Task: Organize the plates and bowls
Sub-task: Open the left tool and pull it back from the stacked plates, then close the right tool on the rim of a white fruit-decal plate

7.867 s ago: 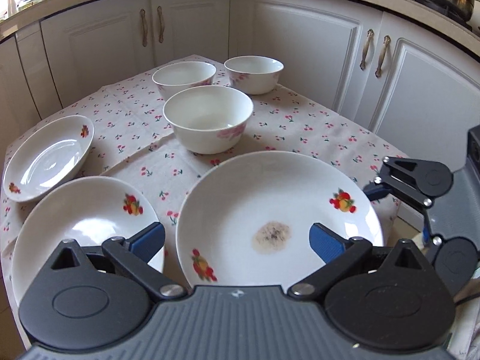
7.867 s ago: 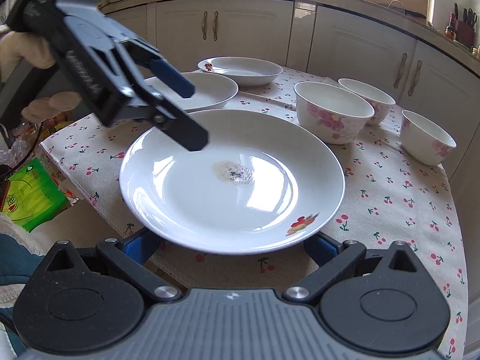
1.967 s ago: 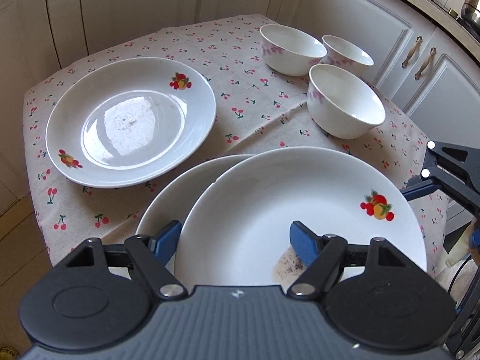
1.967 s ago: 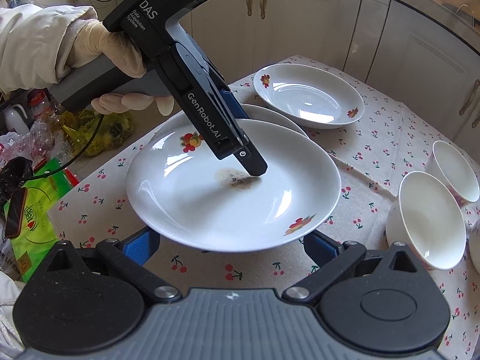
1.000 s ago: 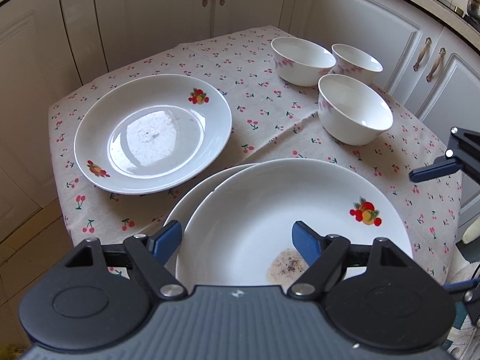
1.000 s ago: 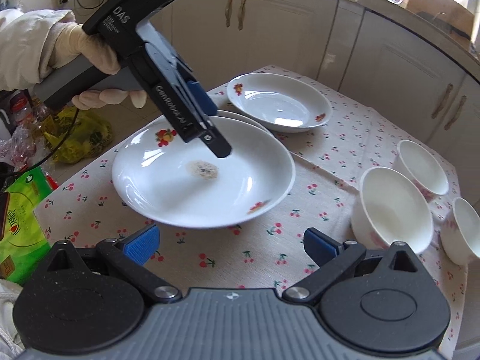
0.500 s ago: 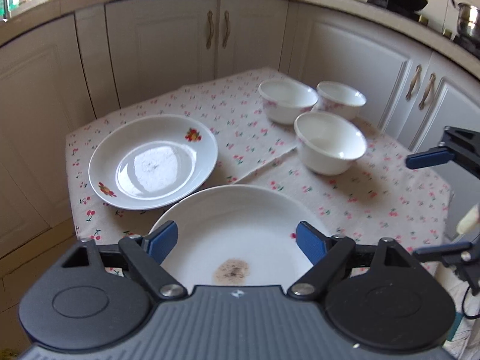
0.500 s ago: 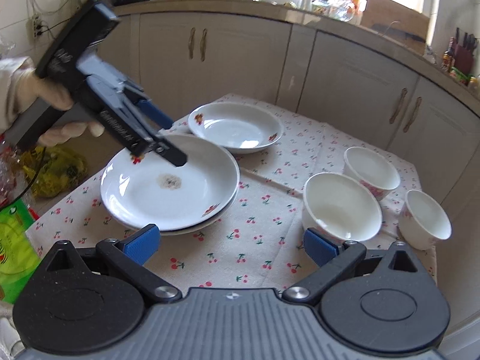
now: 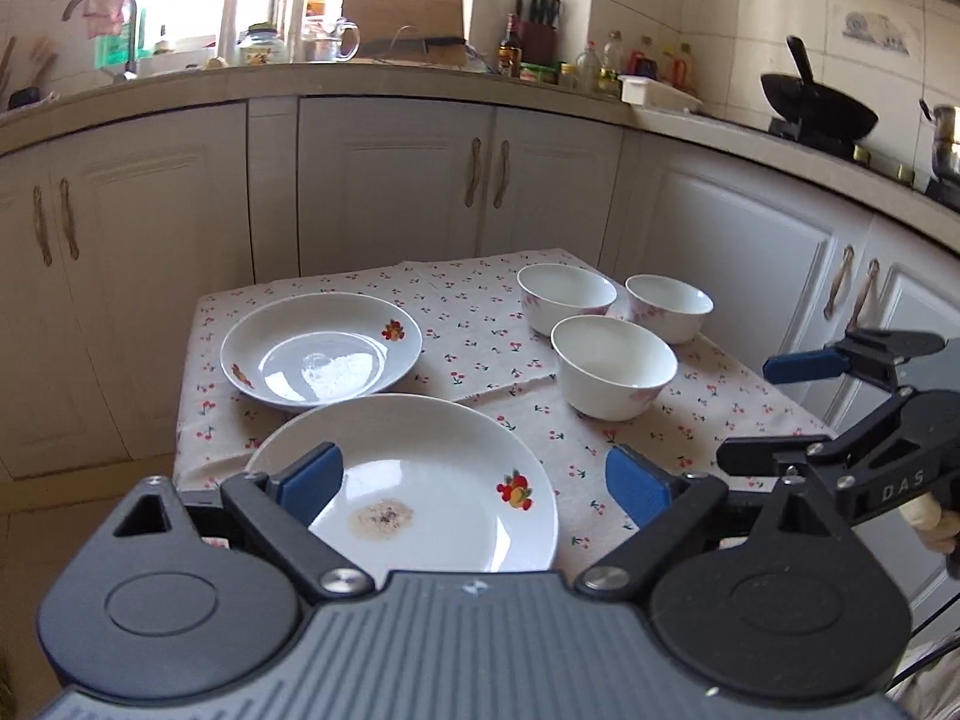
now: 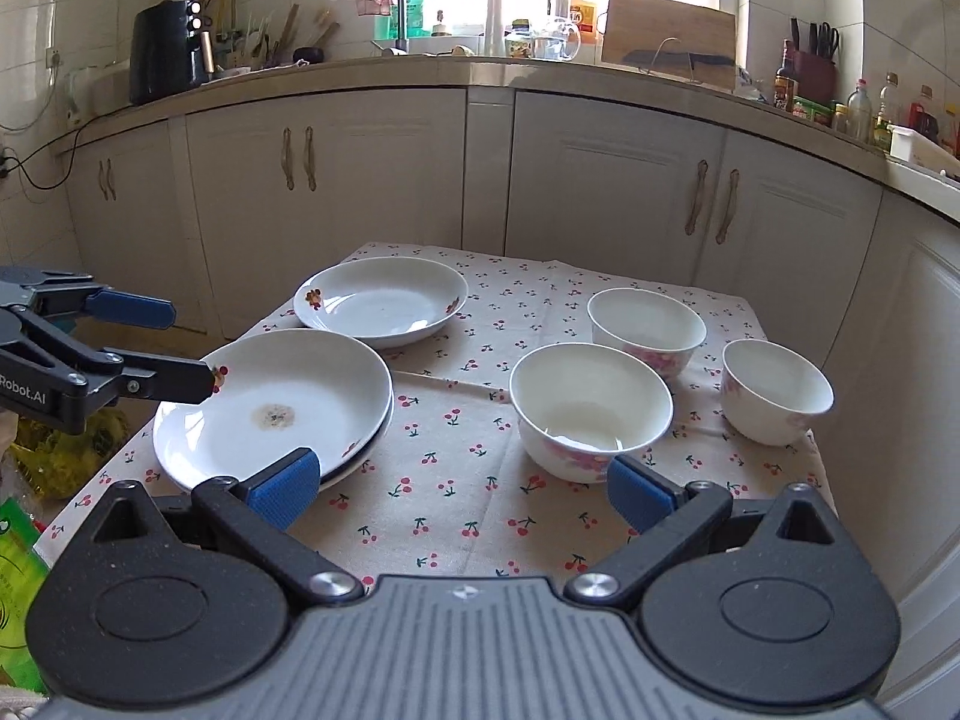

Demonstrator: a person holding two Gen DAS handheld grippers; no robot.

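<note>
Both grippers [image 9: 474,483] [image 10: 462,489] wide — empty

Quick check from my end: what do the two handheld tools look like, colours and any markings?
Both match: black linkage arms, blue finger pads and a ribbed grey body with round black pivot housings. The left tool carries white lettering ending "Robot.AI"; the right tool reads "DAS". A thin dark cable hangs below the right tool. Any sleeves are out of view.
</note>
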